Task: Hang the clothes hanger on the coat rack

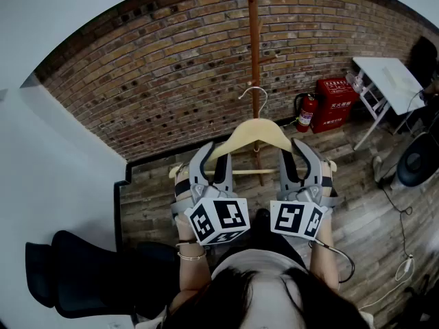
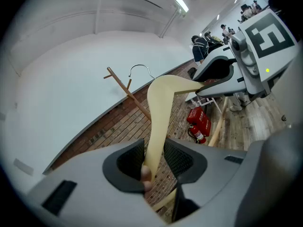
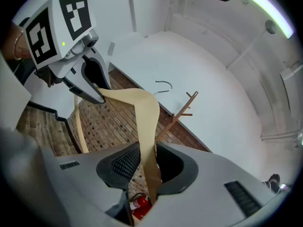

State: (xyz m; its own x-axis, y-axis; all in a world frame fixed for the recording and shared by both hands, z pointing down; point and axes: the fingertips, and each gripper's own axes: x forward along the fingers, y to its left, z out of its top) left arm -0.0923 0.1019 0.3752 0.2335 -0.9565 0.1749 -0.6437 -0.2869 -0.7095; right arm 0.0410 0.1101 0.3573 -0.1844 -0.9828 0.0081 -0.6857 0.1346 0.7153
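**Both claws are pinching the wooden hanger in front of the coat rack**

The person is holding the clothes hanger (image 1: 255, 134) up in the air, well above the wooden floor (image 1: 357, 184), with one claw on each sloping shoulder. The left gripper (image 1: 214, 155) is clamping the hanger's left shoulder, and in the left gripper view the pale wood is sitting between the two ribbed pads (image 2: 130, 161), filling the gap between them. The right gripper (image 1: 296, 151) is doing the same on the right shoulder, its jaws pressing in on the wood from both sides (the right gripper view is showing this plainly). Both claws are pointing forward, roughly level, toward the brick wall (image 1: 171, 67).

The hanger's metal hook (image 1: 255, 92) is standing upright just in front of the coat rack (image 1: 254, 53), a thin wooden pole with short pegs. In both gripper views the hook is hanging free beside the pegs (image 2: 113, 74), not resting on any of them.

A red fire extinguisher (image 1: 306, 112) and a red box (image 1: 334, 101) are standing against the wall to the right of the pole.
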